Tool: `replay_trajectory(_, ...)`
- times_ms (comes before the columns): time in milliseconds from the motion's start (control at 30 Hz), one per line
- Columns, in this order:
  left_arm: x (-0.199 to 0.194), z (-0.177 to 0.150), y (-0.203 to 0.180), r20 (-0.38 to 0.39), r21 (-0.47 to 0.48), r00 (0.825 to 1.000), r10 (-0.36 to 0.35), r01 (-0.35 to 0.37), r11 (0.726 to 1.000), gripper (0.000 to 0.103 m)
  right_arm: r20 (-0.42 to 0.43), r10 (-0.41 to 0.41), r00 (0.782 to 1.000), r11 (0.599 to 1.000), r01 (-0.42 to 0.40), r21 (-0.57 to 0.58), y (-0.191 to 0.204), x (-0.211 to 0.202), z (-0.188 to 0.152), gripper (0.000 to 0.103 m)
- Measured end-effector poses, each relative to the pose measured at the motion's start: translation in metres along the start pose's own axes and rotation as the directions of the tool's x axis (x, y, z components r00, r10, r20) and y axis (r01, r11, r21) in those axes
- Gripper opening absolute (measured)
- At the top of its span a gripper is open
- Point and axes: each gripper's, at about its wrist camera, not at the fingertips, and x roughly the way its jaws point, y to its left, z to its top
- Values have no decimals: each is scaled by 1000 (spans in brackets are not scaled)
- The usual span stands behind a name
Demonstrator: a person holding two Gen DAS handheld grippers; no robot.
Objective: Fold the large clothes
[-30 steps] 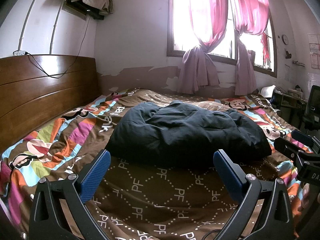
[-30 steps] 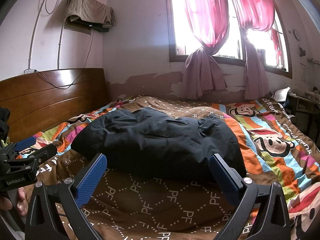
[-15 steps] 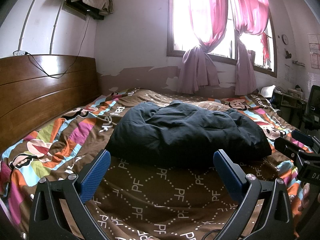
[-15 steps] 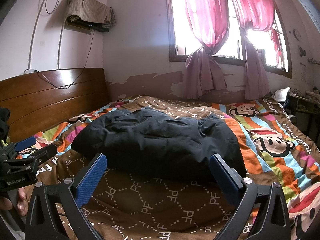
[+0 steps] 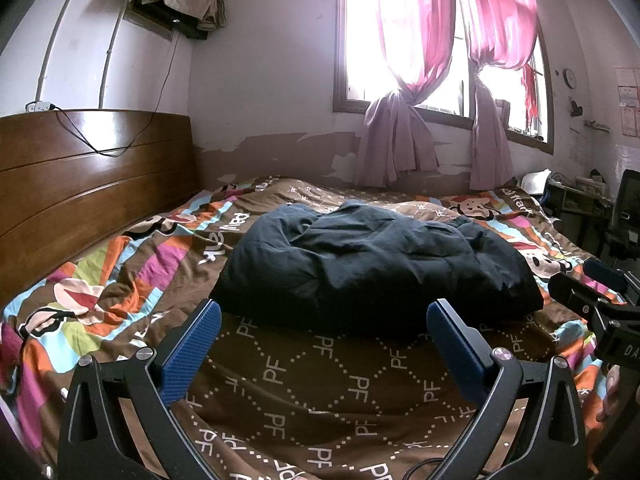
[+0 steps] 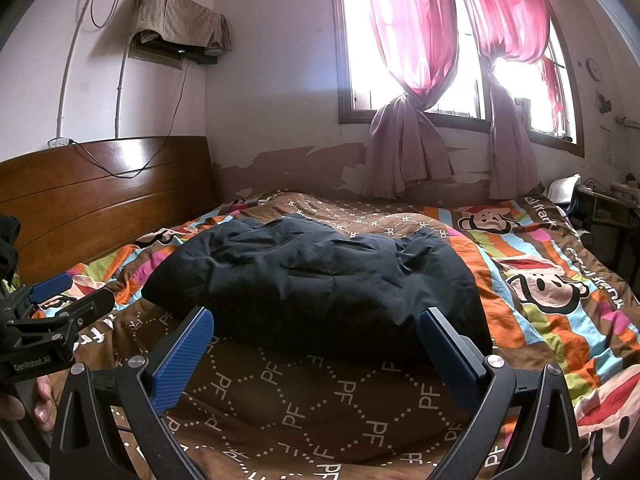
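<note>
A large dark navy padded garment (image 5: 372, 268) lies in a crumpled heap in the middle of the bed; it also shows in the right wrist view (image 6: 320, 276). My left gripper (image 5: 324, 316) is open and empty, held just short of the garment's near edge. My right gripper (image 6: 316, 320) is open and empty, also just short of the near edge. The right gripper shows at the right edge of the left wrist view (image 5: 596, 296). The left gripper shows at the left edge of the right wrist view (image 6: 60, 308).
The bed has a brown cartoon-print cover (image 5: 320, 392) with coloured stripes. A wooden headboard (image 5: 80, 184) runs along the left. A window with pink curtains (image 5: 404, 80) is behind the bed. A desk and chair (image 5: 616, 216) stand at the right.
</note>
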Motion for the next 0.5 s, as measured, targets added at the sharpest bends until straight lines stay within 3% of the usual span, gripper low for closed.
replay_trajectory(500, -2, 4, 6, -3, -25, 1000, 19, -19, 999, 101, -1, -1, 1000, 1000, 1, 0, 0, 0, 0, 103)
